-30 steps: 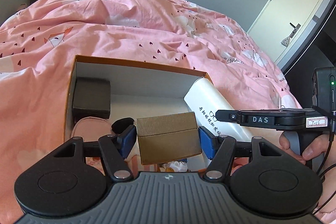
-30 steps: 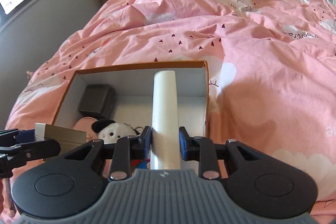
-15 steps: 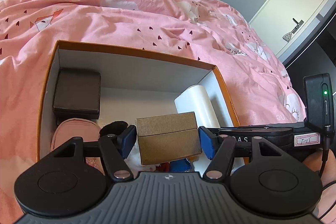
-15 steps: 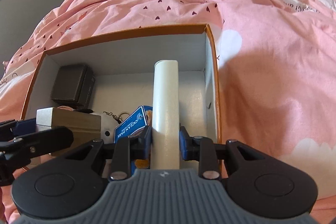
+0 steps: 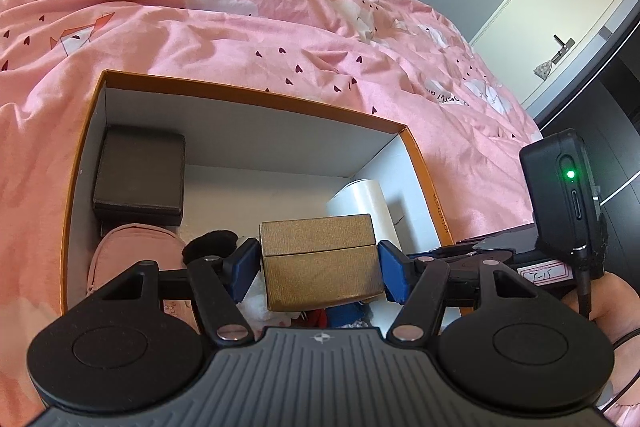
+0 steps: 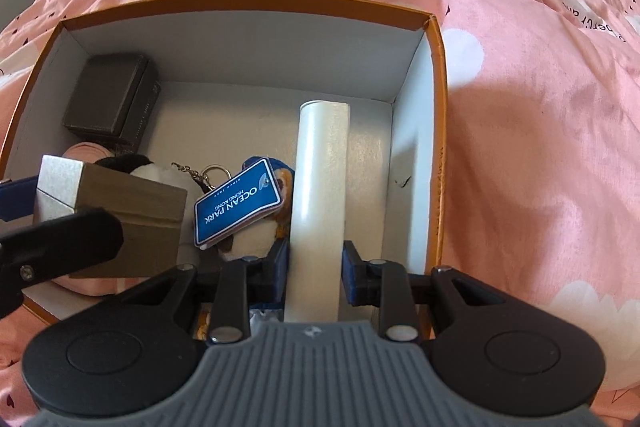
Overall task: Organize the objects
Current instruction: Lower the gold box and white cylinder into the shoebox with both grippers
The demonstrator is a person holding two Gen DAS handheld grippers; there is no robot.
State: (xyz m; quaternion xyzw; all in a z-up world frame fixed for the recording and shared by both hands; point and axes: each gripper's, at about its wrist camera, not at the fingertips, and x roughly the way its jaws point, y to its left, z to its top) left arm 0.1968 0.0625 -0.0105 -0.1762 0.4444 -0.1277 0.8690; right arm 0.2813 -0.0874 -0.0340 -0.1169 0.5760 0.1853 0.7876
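As both claws hung over the open box, the entries ran as follows, nearest first.

Left claw (image 5: 318,265): closed on the gold gift box (image 5: 320,263), blue pads flat against its two side faces. Item held above the near part of the orange-rimmed box (image 5: 256,95), over a panda plush (image 6: 156,171). Judged rigid card, light, seam around the lid; a grip low on the base, below that seam, should keep the lid from lifting off.

Right claw (image 6: 315,269): closed on the white tube (image 6: 320,195) near its close end. Tube lay lengthwise inside the box, just beside the right wall, far end pointing to the back wall; whether it rested on the floor of the box could not be told. Judged smooth, stiff, likely slippery and prone to roll; best held across its round body, as here.

Middle of box: blue Ocean Park tag (image 6: 238,205) on a key ring, lying over a second soft toy beside the tube. Pink pouch (image 5: 132,251) at the left, soft, partly under the gold gift box in view.

Far left corner: dark case (image 5: 140,179), hard-sided, against the wall.

Beyond: pink duvet (image 5: 240,27) with small hearts, on which the box sat; pale door (image 5: 560,11) at far right.
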